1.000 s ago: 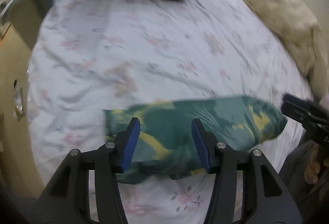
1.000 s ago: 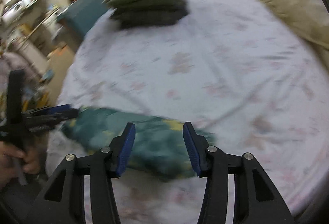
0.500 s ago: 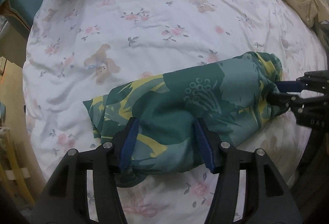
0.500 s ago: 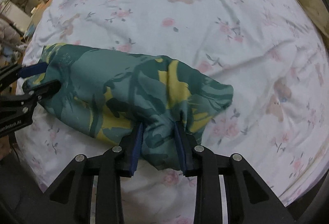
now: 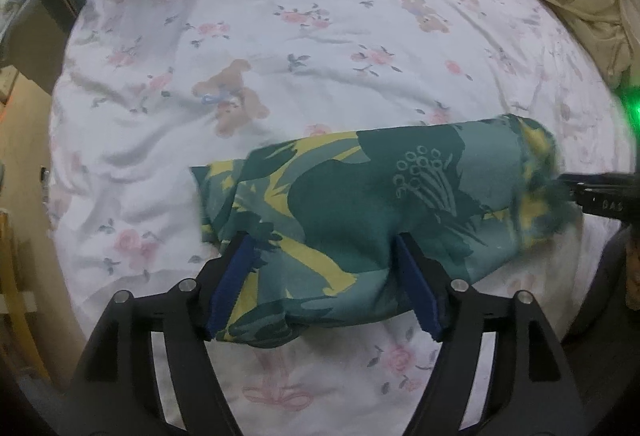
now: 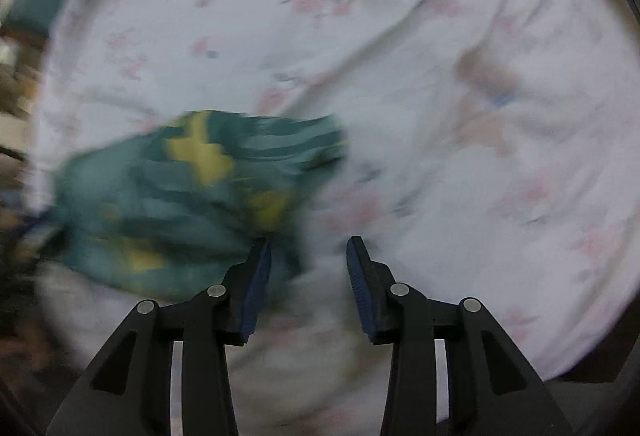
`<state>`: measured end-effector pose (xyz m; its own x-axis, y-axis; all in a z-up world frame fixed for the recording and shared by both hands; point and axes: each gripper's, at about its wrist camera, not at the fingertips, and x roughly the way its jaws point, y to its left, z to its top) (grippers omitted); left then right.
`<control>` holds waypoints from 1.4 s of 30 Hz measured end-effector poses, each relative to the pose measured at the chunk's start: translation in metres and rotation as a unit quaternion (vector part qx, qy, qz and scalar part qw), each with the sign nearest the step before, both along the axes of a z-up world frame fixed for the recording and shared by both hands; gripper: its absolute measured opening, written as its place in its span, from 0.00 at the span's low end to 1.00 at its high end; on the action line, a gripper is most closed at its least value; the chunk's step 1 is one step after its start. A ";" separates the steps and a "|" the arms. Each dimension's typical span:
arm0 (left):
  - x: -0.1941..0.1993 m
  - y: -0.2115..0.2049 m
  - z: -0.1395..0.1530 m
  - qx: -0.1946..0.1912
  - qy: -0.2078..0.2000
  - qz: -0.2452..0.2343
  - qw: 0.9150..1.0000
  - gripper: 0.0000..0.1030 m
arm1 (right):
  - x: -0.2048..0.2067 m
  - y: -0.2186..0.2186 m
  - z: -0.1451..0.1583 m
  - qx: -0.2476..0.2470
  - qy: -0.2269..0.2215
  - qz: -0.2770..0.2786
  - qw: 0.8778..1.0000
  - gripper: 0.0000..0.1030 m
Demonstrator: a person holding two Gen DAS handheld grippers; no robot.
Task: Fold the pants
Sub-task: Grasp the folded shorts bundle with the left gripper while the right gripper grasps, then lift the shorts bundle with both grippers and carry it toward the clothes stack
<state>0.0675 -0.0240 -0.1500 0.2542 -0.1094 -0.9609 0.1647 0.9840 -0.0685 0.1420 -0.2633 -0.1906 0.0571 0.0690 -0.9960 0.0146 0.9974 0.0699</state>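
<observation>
Since the earlier frame your left gripper (image 5: pixel 324 284) has sunk toward the pants (image 5: pixel 372 204) and its jaws have just been opening; they now stand wide, cloth between them, unpinched. Your right gripper (image 6: pixel 308 284) has just reopened, with the bundle's end at its left pad. The pants lie left-to-right on the bedsheet (image 5: pixel 280 36), near edge.
</observation>
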 end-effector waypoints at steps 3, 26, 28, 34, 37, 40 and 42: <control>0.001 0.005 0.007 -0.010 -0.001 0.015 1.000 0.68 | -0.003 -0.001 0.005 0.006 -0.008 -0.002 1.000 0.38; 0.012 0.107 0.007 -0.141 0.005 0.256 0.956 0.84 | 0.013 -0.018 0.015 0.241 -0.025 -0.143 0.960 0.88; 0.015 0.100 0.002 -0.135 0.009 0.244 0.960 0.84 | 0.014 -0.015 0.009 0.235 -0.015 -0.137 0.962 0.88; 0.019 0.060 -0.037 -0.123 0.093 0.170 0.973 0.85 | 0.018 0.012 -0.013 0.214 0.024 -0.095 0.972 0.88; 0.015 0.046 -0.036 -0.093 0.079 0.138 0.983 0.83 | 0.017 0.022 -0.018 0.191 0.023 -0.065 0.979 0.87; 0.015 0.043 -0.034 -0.129 0.091 0.118 0.980 0.46 | 0.015 0.029 -0.015 0.191 0.015 -0.036 0.981 0.75; 0.014 0.037 -0.028 -0.142 0.086 0.098 0.981 0.17 | 0.015 0.035 -0.014 0.212 0.018 -0.020 0.977 0.49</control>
